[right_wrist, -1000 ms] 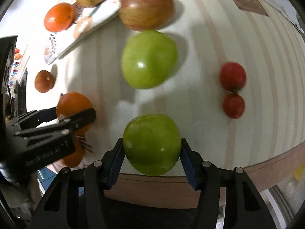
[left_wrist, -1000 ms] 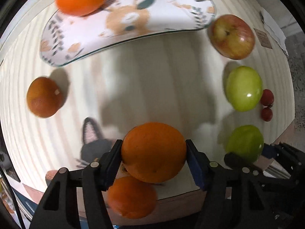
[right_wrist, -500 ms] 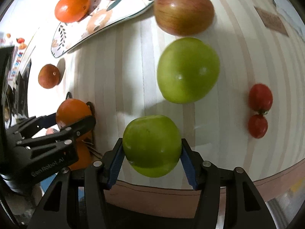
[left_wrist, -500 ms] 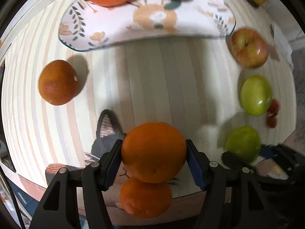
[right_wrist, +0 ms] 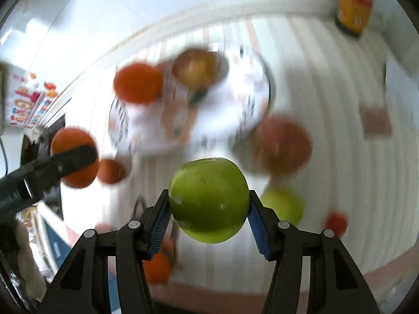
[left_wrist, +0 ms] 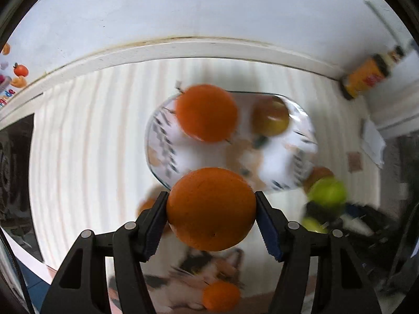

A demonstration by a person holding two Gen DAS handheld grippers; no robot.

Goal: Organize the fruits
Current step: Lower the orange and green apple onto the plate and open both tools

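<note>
**Two fruits in the air above a striped table**

I'm looking down on a pale striped table (left_wrist: 86, 136) that runs up to a white wall. Both feeds are smeared apart from what I'm carrying.

My left gripper (left_wrist: 211, 210) is clamped on a large orange (left_wrist: 211, 209), blue pads pressed against its two sides. My right gripper (right_wrist: 209, 205) has its pads tight on a green apple (right_wrist: 209, 200).

Working outward in the left view: at 12 o'clock from the held orange lies the patterned plate (left_wrist: 288, 162). It holds a second orange (left_wrist: 207, 112) on its left part and a yellowish-brown fruit (left_wrist: 271, 116) to the right of that. Nothing stands between my orange and the plate. At 6 o'clock a small orange (left_wrist: 222, 295) sits on a cat-print mat (left_wrist: 199, 269) near the table edge. At 3 o'clock I see my other gripper carrying its green apple. At 1 o'clock, by the wall, stands a yellow-labelled bottle (left_wrist: 366, 76).

In the right view the plate sits at 11 to 12 o'clock from the apple. A reddish apple (right_wrist: 284, 145) lies at 1 o'clock just beside the plate's rim, another green apple (right_wrist: 284, 204) lies at 3 o'clock partly behind my right finger, and something small and red (right_wrist: 336, 223) lies further right. My left gripper shows at 9 o'clock.
</note>
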